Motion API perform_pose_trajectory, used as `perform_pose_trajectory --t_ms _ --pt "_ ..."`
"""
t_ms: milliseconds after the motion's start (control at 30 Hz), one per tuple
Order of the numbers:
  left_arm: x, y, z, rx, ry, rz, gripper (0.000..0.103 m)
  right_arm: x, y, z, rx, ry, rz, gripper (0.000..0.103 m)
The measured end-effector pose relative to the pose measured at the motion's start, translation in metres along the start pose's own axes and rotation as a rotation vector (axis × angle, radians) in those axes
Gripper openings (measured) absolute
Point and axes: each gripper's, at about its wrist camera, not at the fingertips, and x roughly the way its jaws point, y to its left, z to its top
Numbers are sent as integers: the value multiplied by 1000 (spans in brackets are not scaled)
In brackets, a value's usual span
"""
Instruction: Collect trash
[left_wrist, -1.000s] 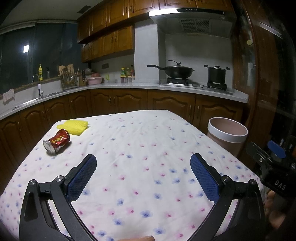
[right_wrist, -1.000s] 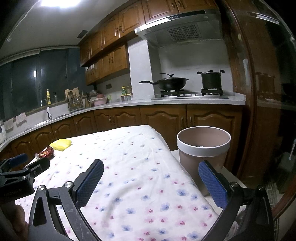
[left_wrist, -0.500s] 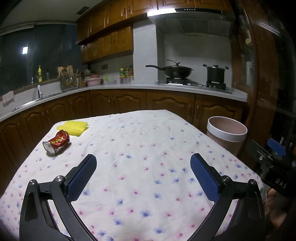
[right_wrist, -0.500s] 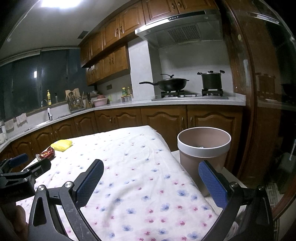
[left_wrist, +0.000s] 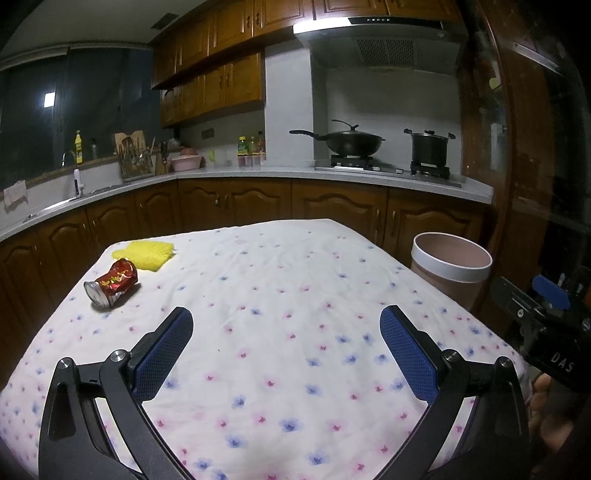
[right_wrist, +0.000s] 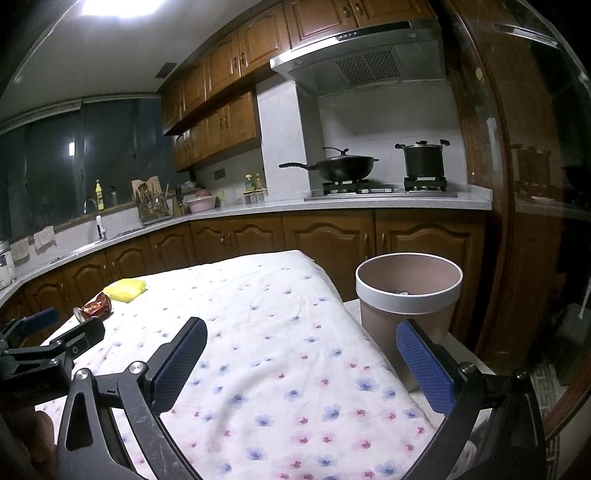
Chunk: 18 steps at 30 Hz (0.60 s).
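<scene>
A crushed red can (left_wrist: 112, 283) lies on its side at the far left of the flowered tablecloth (left_wrist: 280, 295), next to a yellow cloth (left_wrist: 146, 254). Both also show in the right wrist view, the can (right_wrist: 94, 306) and the yellow cloth (right_wrist: 125, 289). A pink waste bin with a white rim (left_wrist: 450, 269) stands off the table's right side; it shows closer in the right wrist view (right_wrist: 408, 295). My left gripper (left_wrist: 286, 347) is open and empty above the table's near part. My right gripper (right_wrist: 303, 360) is open and empty near the table's right edge, beside the bin.
Wooden kitchen cabinets (left_wrist: 332, 210) and a grey counter run behind the table. A wok (left_wrist: 352, 142) and a pot (left_wrist: 428, 147) sit on the stove. A sink, utensil rack and bottles stand at the left.
Both grippers stay open and empty. The views have shifted only slightly; the can, cloth and bin have not moved.
</scene>
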Motion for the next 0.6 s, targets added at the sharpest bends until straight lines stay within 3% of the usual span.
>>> perform_pose_trajectory --t_ms 600 --pt "2 0 -2 4 4 -6 103 1 3 0 -2 -2 1 103"
